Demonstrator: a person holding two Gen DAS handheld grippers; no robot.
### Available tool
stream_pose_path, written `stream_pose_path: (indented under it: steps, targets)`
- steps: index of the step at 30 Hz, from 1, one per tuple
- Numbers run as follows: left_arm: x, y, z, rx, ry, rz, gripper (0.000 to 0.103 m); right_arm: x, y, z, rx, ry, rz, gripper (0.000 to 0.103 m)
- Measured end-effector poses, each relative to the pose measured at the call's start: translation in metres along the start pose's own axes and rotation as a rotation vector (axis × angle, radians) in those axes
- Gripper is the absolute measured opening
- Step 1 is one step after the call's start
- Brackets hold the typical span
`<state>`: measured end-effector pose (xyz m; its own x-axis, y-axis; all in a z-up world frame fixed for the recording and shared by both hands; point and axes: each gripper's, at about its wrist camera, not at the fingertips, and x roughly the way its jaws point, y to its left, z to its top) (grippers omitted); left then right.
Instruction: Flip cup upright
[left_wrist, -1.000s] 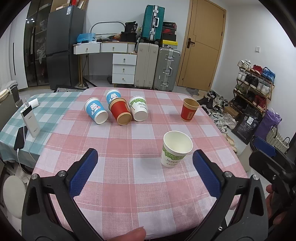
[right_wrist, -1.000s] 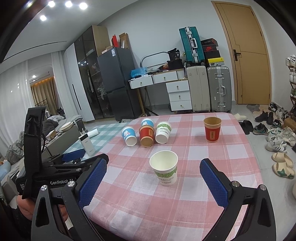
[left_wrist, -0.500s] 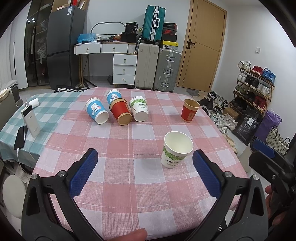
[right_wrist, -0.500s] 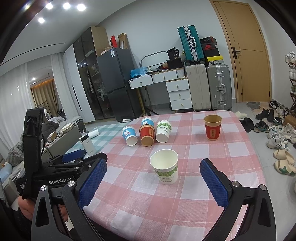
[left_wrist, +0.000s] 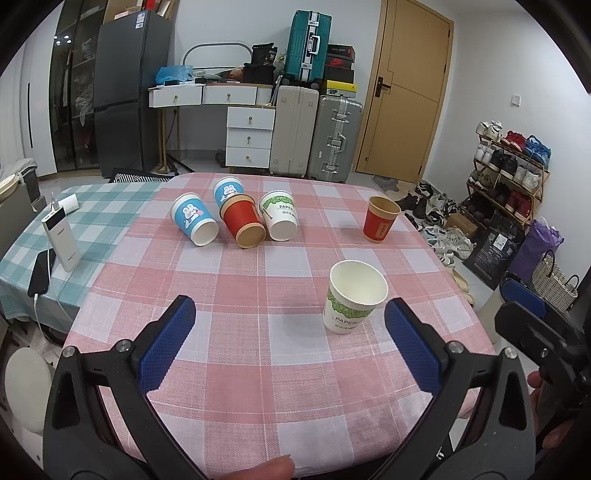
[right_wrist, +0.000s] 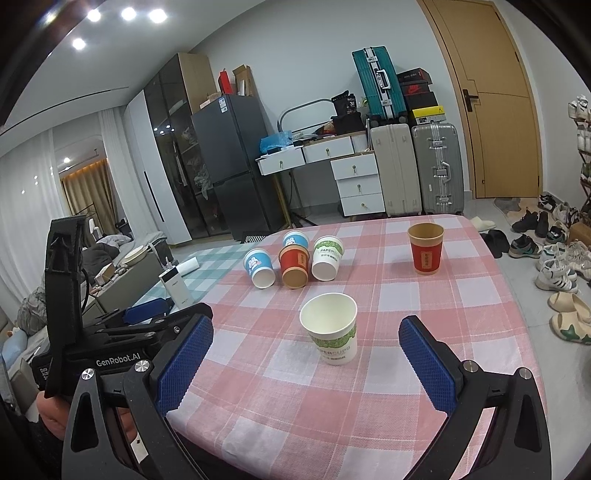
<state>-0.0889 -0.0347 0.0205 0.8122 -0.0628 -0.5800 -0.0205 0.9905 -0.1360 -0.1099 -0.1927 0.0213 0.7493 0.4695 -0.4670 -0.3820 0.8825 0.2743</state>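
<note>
On the pink checked tablecloth (left_wrist: 258, 332) a white and green paper cup (left_wrist: 354, 301) (right_wrist: 332, 328) stands upright close in front of me. Farther right a red cup (left_wrist: 380, 223) (right_wrist: 425, 253) stands upright too. At the back lie several cups on their sides: a blue rabbit cup (left_wrist: 194, 223) (right_wrist: 259, 267), a second blue cup (left_wrist: 228, 189) behind it, a red cup (left_wrist: 243, 221) (right_wrist: 293, 267) and a white and green cup (left_wrist: 279, 215) (right_wrist: 327, 257). My left gripper (left_wrist: 290, 341) and right gripper (right_wrist: 308, 363) are both open, empty, near the table's front edge.
A white power bank (left_wrist: 61, 240) and a phone (left_wrist: 40, 273) lie on the green checked cloth to the left. Shoes and a shoe rack (left_wrist: 509, 162) are on the floor at right. Suitcases (left_wrist: 314, 136), drawers and a fridge stand behind the table.
Both views have shifted very slightly; the cups have not moved and both grippers stay open.
</note>
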Motion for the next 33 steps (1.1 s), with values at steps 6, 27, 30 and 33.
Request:
stream_pose_path:
  steps: [6, 27, 30, 33]
  targets:
    - [0.0, 0.0, 0.0, 0.0, 0.0, -0.001, 0.102, 0.001, 0.0, 0.0, 0.001, 0.0, 0.0, 0.103]
    - [0.005, 0.002, -0.006, 0.0, 0.02, -0.004, 0.102, 0.024, -0.009, -0.007, 0.027, 0.031, 0.016, 0.103]
    - [0.009, 0.003, -0.006, 0.007, 0.024, -0.005, 0.102, 0.026, -0.012, -0.007, 0.035, 0.032, 0.022, 0.103]
    - [0.015, 0.003, -0.003, 0.008, 0.03, -0.006, 0.102, 0.028, -0.013, -0.007, 0.036, 0.031, 0.022, 0.103]
